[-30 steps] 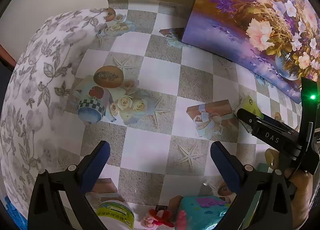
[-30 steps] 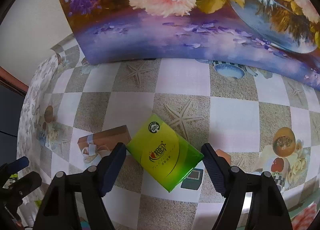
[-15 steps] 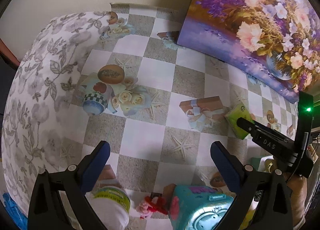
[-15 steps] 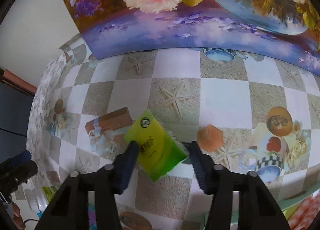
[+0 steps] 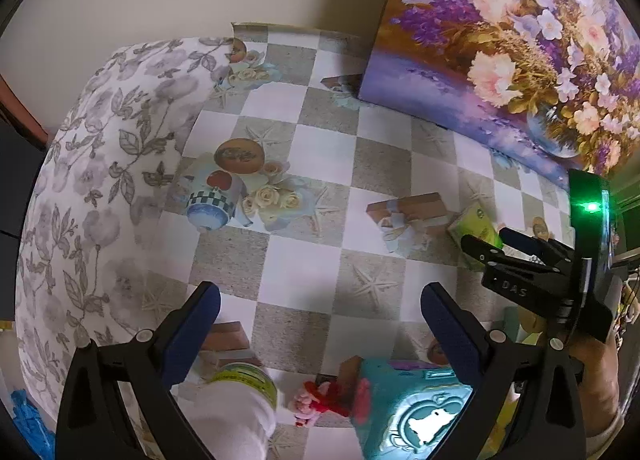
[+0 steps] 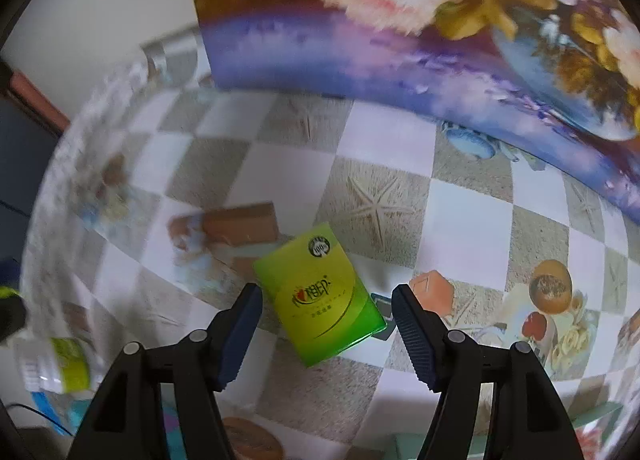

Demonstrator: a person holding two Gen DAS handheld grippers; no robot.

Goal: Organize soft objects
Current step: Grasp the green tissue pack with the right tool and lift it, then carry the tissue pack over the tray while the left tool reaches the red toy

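Right gripper (image 6: 326, 326) fingers spread – green pack (image 6: 320, 302) lies between them, untouched; left gripper (image 5: 320, 324) fingers spread, empty

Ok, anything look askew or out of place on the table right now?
Only the green tissue pack: it lies crooked on the checked tablecloth, between the open right gripper fingers. Nothing spilled or damaged.

Right claw (image 6: 326, 334) wider again, green tissue pack (image 6: 320, 302) free between its jaws.
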